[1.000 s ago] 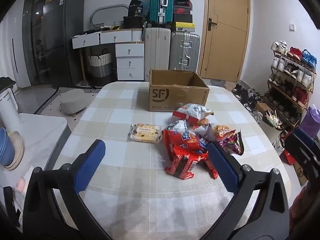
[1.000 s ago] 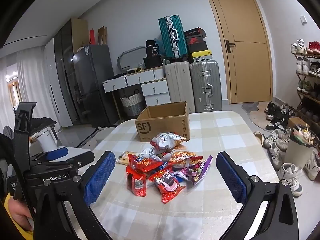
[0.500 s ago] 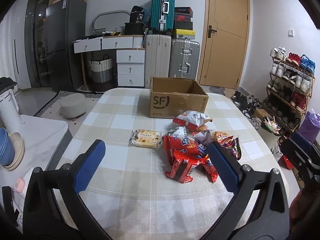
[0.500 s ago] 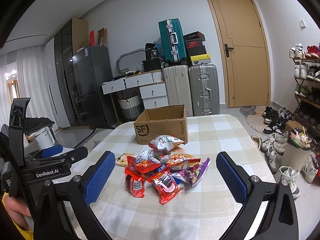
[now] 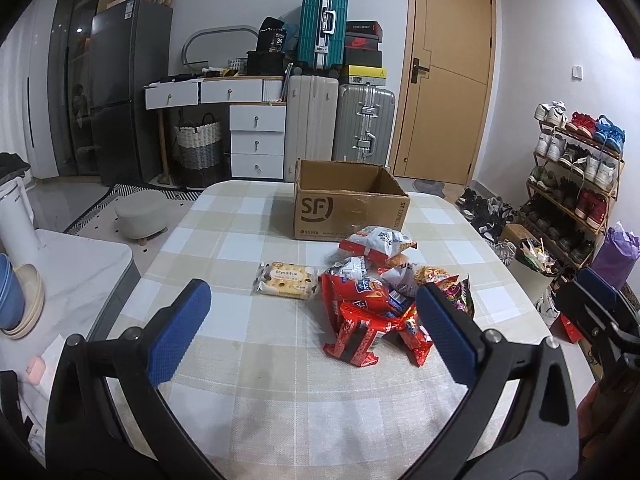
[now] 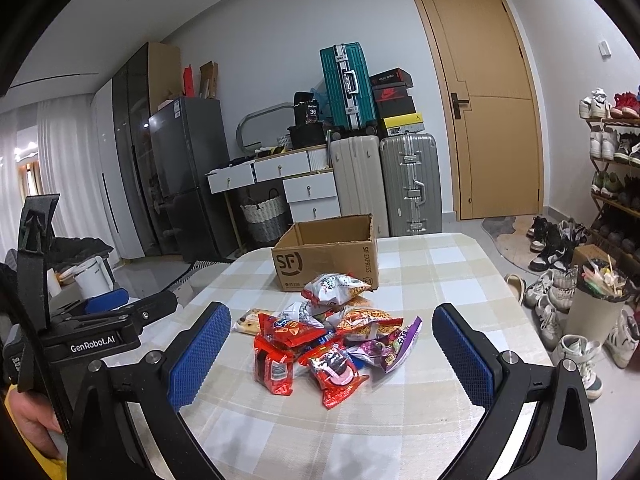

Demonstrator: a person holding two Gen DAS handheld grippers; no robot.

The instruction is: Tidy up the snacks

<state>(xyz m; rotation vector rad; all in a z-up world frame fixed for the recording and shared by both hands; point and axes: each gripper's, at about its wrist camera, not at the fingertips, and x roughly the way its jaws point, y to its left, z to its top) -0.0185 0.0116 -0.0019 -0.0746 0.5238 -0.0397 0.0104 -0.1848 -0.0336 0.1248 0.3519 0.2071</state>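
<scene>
With both the left gripper and right gripper spread wide and empty, take the light, crinkly, slippery packets heaped just before the box by a sealed edge, since contents crush easily.

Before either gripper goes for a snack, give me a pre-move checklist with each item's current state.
1. Left gripper open, empty: ok.
2. Right gripper open, empty: ok.
3. Cardboard box open on top, upright: ok.
4. Box has room inside: cannot tell, its floor is hidden.
5. Snack pile on the table, packets overlapping, so single picks are not ok yet.
6. Biscuit pack lies apart from the pile, easy first pick: ok.
</scene>
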